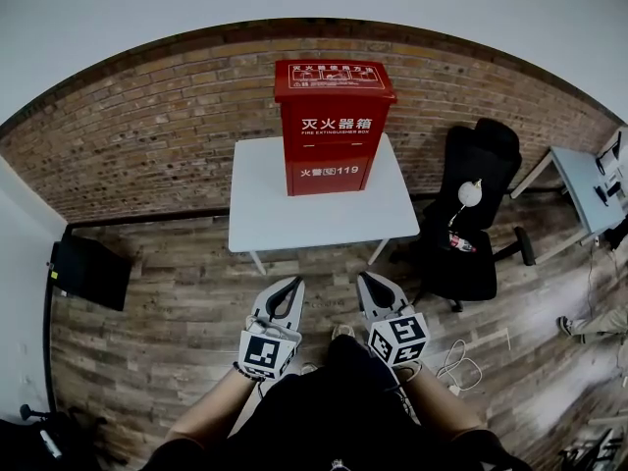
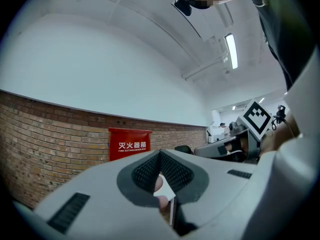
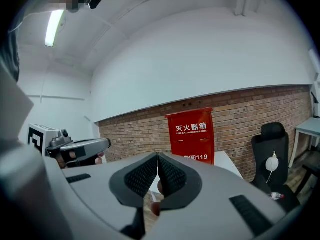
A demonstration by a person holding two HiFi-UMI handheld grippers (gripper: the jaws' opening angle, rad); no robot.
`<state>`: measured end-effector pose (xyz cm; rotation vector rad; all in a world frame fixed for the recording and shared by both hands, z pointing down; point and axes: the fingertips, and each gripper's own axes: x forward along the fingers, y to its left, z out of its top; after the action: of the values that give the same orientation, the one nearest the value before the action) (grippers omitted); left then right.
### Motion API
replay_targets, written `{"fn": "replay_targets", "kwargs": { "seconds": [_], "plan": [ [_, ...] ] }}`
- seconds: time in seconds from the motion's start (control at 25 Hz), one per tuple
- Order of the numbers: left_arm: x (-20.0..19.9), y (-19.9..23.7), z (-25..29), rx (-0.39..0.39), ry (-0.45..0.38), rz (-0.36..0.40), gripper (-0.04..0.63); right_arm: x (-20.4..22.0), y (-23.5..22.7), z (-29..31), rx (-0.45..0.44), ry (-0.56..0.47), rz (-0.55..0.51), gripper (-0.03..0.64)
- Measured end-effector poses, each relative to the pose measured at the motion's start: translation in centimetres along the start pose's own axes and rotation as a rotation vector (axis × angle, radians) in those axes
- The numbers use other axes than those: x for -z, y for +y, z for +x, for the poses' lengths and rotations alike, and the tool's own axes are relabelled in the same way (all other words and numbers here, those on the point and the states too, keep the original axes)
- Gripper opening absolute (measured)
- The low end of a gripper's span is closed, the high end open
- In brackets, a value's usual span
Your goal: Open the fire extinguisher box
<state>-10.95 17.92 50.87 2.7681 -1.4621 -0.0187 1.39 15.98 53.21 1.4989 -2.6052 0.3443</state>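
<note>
Head view: the red fire extinguisher box stands upright on the far part of a white tabletop. Its lid is down and its front is shut, and a brick wall rises behind it. The left gripper and the right gripper are held side by side near the person, over the wooden floor. Both point toward the box from short of the tabletop's near edge, well apart from the box itself. In the left gripper view the two ribbed pads meet at their tips, clenched and empty, with the box seen beyond them on the left. The right gripper view shows the same: jaws pressed together, nothing held, the box straight ahead. A black office chair stands right of the tabletop, and a pale desk stands farther right.
</note>
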Motion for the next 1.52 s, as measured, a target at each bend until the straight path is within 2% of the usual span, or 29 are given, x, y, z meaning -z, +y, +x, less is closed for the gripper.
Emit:
{"fn": "replay_targets", "kwargs": {
  "seconds": [0.28, 0.6, 1.0, 1.52],
  "plan": [
    [0.6, 1.9, 2.3, -0.007, 0.007, -0.004, 0.049, -0.3, -2.0, 2.2, 0.02, 0.001, 0.005, 0.02],
    [0.7, 4.7, 6.9, -0.032, 0.025, -0.002, 0.049, -2.1, -6.8, 6.6, 0.031, -0.011, 0.013, 0.02],
    [0.3, 10.5, 16.7, -0.094, 0.041, -0.02, 0.049, -6.2, -16.8, 14.4, 0.039, -0.018, 0.02, 0.02],
    [-0.9, 17.4, 29.2, -0.208, 0.059, -0.037, 0.049, -10.9, -27.1, 24.8, -0.045, 0.013, 0.006, 0.02]
  ]
}}
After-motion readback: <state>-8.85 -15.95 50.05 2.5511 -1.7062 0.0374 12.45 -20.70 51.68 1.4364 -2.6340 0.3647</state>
